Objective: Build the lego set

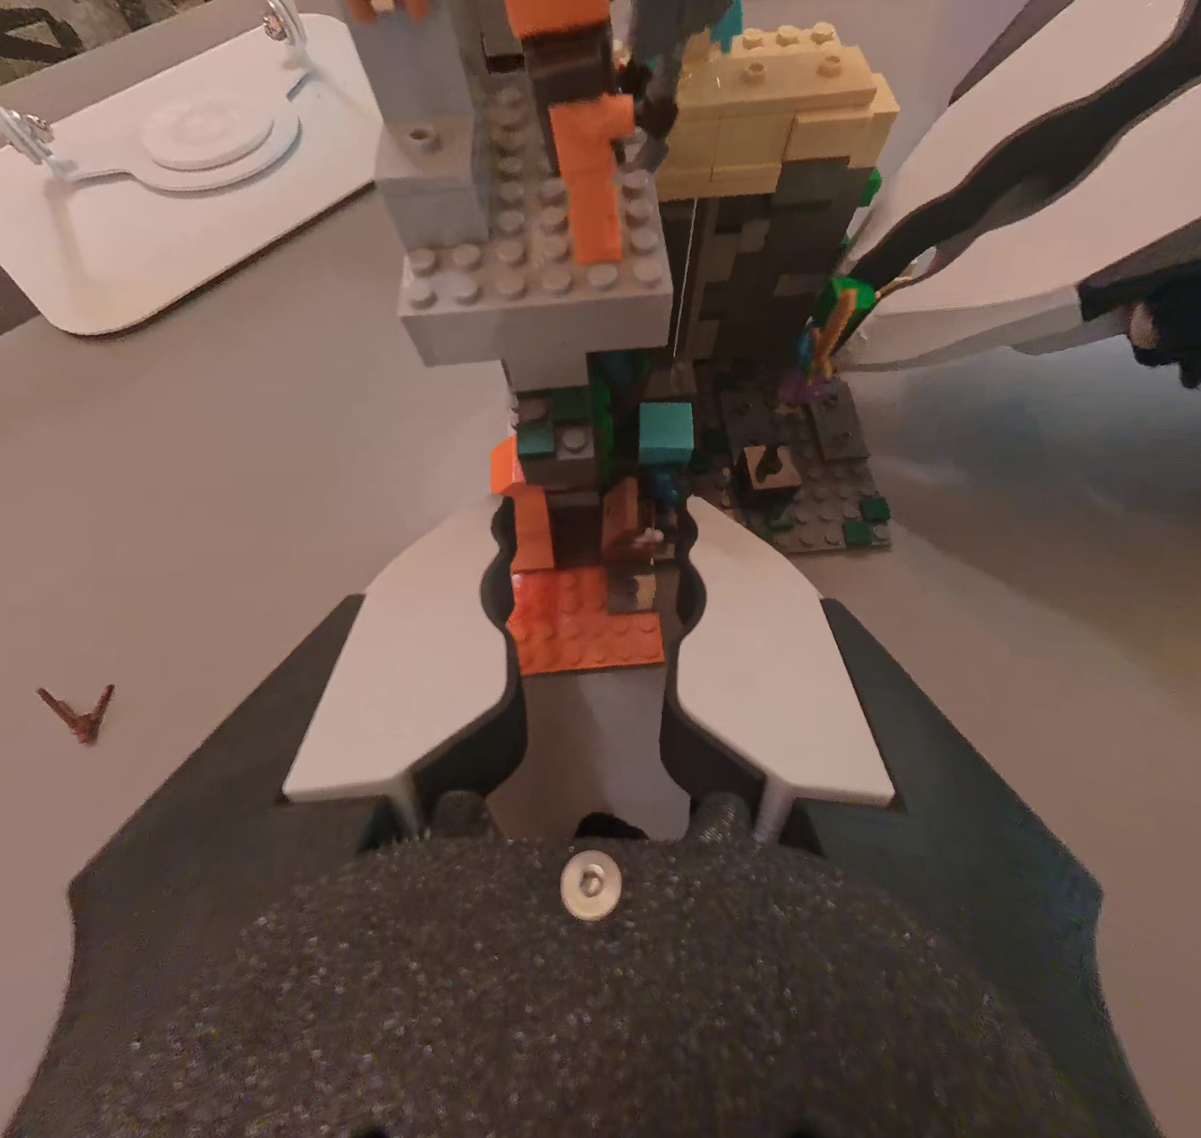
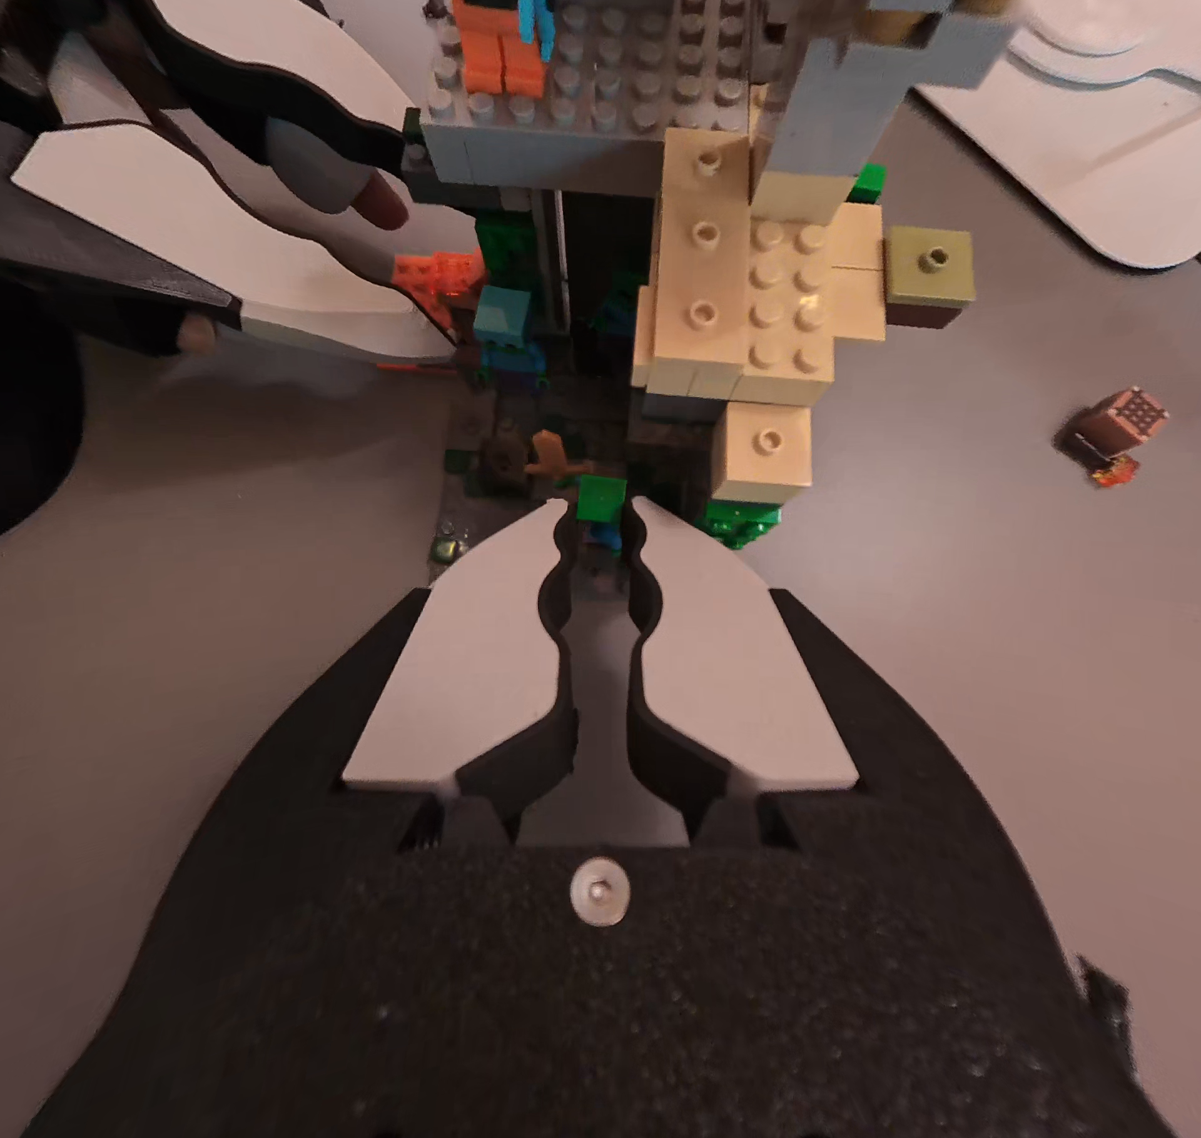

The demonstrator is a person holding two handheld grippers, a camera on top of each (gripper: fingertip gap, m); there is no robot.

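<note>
A tall lego build stands on the grey table, with a grey studded platform (image 1: 533, 288), a tan block top (image 1: 773, 126) and an orange plate (image 1: 585, 626) at its foot. An orange figure (image 1: 594, 184) stands on the platform; a teal-headed figure (image 1: 664, 434) stands lower down. My left gripper (image 1: 591, 522) is shut on the orange plate at the build's base; it also shows in the right wrist view (image 2: 442, 308). My right gripper (image 2: 601, 509) is shut on a green-headed figure (image 2: 601, 497) at the build's dark base plate; it shows at the right in the left wrist view (image 1: 845, 321).
A white stand (image 1: 195, 165) sits at the back left and shows in the right wrist view (image 2: 1105, 132). A small brown V-shaped piece (image 1: 78, 710) lies on the table at the left. A small brown block piece (image 2: 1118, 431) lies to the build's right. A gloved hand (image 2: 383, 197) holds the left gripper. The left gripper is farther from the small brown block piece (image 2: 1118, 431), some 25 centimeters, than the right, some 15 centimeters.
</note>
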